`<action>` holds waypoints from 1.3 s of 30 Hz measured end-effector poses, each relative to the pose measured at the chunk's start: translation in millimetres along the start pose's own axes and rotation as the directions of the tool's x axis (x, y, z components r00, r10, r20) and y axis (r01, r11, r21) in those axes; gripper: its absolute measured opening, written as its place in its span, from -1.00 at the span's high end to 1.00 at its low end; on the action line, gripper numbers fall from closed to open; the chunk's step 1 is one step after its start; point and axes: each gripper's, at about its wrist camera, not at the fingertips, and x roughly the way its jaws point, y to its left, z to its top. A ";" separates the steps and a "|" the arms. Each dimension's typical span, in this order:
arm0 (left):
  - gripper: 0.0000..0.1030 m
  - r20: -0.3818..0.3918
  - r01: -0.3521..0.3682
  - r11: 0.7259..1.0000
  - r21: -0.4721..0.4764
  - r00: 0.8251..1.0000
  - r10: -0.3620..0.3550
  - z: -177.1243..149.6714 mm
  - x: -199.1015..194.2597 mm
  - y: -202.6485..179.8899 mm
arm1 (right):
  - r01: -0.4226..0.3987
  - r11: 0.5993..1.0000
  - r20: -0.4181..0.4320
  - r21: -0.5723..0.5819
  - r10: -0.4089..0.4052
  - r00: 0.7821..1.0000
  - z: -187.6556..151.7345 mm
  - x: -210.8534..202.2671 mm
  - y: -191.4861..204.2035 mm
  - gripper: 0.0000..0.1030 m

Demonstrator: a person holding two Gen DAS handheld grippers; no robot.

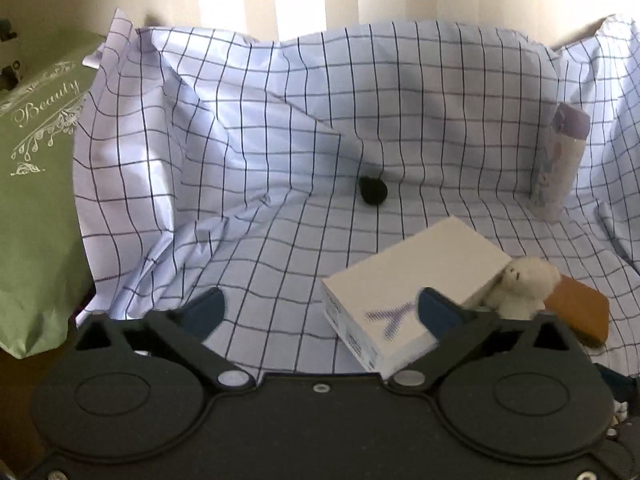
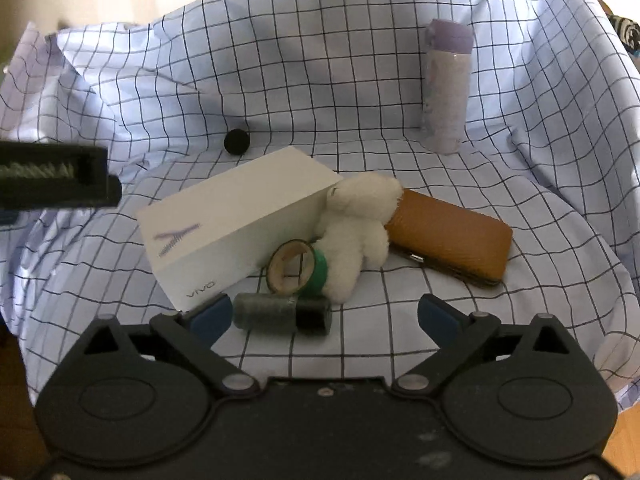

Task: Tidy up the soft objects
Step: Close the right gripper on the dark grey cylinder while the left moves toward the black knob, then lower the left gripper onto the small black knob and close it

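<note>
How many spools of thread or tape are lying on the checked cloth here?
2. The green spool leans against the plush toy; the grey-and-black spool lies just in front of it. Others may be hidden behind the white box.

We held the left gripper (image 1: 320,312) with its jaws wide apart above the checked cloth (image 1: 248,152). A white box (image 1: 404,280) lay near its right finger, and a white plush toy (image 1: 524,288) leaned against the box, beside a brown case (image 1: 580,312).
</note>
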 end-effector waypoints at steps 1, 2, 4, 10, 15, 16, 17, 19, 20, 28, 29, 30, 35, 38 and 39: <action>-0.94 0.002 0.002 1.000 0.001 1.000 -0.002 0.3 1.0 1.4 | -0.001 1.000 -0.006 0.001 0.001 1.000 0.1 3.6 2.5 -0.93; -0.94 0.003 0.005 1.000 0.001 1.000 -0.005 0.7 2.6 3.0 | 0.002 1.000 -0.011 0.001 -0.002 1.000 0.3 7.0 4.8 -0.93; -0.94 -0.001 0.010 1.000 0.002 1.000 -0.010 1.6 6.5 5.9 | 0.006 1.000 -0.025 -0.005 -0.006 1.000 0.8 14.8 9.5 -0.90; -0.94 -0.019 0.004 1.000 0.012 1.000 -0.004 2.6 18.5 13.0 | 0.015 1.000 -0.083 -0.015 -0.017 0.996 -1.4 37.4 23.2 -0.70; -0.94 -0.024 -0.001 1.000 0.025 1.000 0.002 12.4 31.4 14.3 | 0.048 0.999 -0.115 -0.009 -0.049 0.992 -1.0 54.7 27.4 -0.58; -0.94 -0.026 -0.001 1.000 0.030 1.000 0.002 15.3 35.3 13.3 | 0.044 0.999 -0.111 -0.015 -0.045 0.993 -0.8 56.9 27.4 -0.54; -0.94 -0.030 0.002 0.999 0.036 1.000 0.000 17.7 39.2 12.2 | 0.040 0.999 -0.108 -0.019 -0.042 0.993 -0.6 57.1 27.4 -0.40; -0.94 -0.047 0.005 0.999 0.044 0.999 -0.003 23.4 49.6 8.9 | 0.028 0.999 -0.107 -0.027 -0.030 0.994 0.3 55.7 25.9 -0.38; -0.94 -0.060 0.012 0.999 0.046 0.998 -0.009 27.1 56.5 6.7 | 0.020 0.999 -0.109 -0.026 -0.023 0.994 0.9 55.5 24.6 -0.38; -0.93 -0.147 0.073 0.997 0.037 0.987 -0.067 55.9 106.4 -6.8 | 0.007 1.000 -0.083 0.018 -0.005 0.997 5.3 41.0 5.2 -0.38; -0.93 -0.157 0.070 0.997 0.035 0.985 -0.064 61.4 113.7 -9.0 | 0.006 1.000 -0.078 0.021 -0.004 0.997 5.9 39.3 3.3 -0.38; -0.93 -0.163 0.070 0.997 0.032 0.984 -0.064 65.5 119.0 -11.2 | 0.004 1.000 -0.073 0.024 -0.002 0.997 6.4 37.4 1.3 -0.38; -0.92 -0.190 0.066 0.998 0.008 0.980 -0.063 88.9 151.2 -26.0 | -0.025 0.999 -0.066 0.043 0.028 0.997 8.8 31.6 -5.9 -0.39; -0.86 -0.199 0.054 0.998 0.010 0.979 -0.051 100.8 172.8 -39.0 | -0.036 0.999 -0.053 0.038 0.038 0.998 9.0 28.3 -8.5 -0.38; -0.81 -0.198 0.047 0.999 0.011 0.979 -0.043 104.2 178.8 -42.8 | -0.039 0.999 -0.049 0.036 0.040 0.998 8.8 27.2 -9.3 -0.39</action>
